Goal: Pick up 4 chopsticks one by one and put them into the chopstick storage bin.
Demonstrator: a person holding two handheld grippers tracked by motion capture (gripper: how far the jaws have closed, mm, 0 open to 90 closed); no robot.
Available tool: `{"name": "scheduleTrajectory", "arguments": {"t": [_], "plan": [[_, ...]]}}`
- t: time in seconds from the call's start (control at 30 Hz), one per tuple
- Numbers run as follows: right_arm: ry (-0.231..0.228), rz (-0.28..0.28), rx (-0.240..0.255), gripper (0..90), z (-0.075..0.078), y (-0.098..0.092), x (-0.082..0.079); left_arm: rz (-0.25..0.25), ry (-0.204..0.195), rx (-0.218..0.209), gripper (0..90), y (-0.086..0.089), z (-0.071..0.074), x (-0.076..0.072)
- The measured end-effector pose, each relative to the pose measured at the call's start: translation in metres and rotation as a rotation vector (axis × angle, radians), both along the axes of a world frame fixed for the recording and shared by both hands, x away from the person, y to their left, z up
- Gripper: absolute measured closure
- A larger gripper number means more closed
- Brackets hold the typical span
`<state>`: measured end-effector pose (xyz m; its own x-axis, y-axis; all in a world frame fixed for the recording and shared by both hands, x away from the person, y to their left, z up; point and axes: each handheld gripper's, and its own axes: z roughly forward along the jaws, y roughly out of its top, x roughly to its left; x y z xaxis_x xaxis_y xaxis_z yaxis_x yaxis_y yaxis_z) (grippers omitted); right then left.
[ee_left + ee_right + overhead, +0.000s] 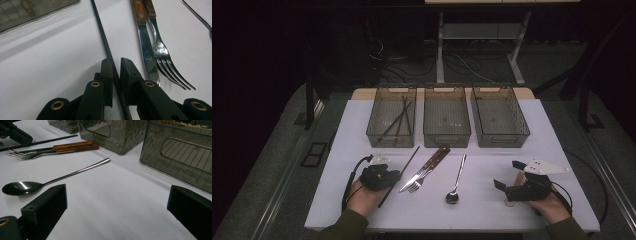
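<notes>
Left gripper has its jaws pinching the black chopstick near its close end; the stick lies flat on the surface, long axis running ahead toward the left bin. Right gripper rests well apart, jaws spread, holding nothing.

high view overhead facing forward, tool views close, low, sharing fork

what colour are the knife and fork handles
Reddish-brown wood handles with metal rivets; clearest in the left gripper view.

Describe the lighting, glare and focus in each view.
High view: white table bright, room behind dark. Left gripper view: glare on the fork and knife; jaws nearest the lens soft. Right gripper view: highlight on the spoon, wavy reflections on the bins.
</notes>
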<state>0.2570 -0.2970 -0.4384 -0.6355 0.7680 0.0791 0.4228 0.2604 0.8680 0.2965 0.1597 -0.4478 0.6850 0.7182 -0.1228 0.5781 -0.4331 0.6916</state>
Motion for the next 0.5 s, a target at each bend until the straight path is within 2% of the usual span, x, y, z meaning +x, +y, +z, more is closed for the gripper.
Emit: {"name": "scheduleTrajectory", "arguments": {"t": [0.1,0.33,0.5], "plan": [[0.002,0.002,-0.003,2.2,-0.0001,0.0002,0.0003,-0.009,-0.020,0.027,82.4,-0.0023,0.0003,-0.0018],[0.000,0.002,-0.005,2.2,-0.0001,0.0008,0.0000,-0.013,-0.032,0.058,83.5,-0.0049,0.0015,-0.0028],[0.000,0.002,-0.004,2.2,0.0000,0.0004,0.0001,0.002,-0.019,0.046,84.6,-0.0052,0.0018,-0.0020]]}}
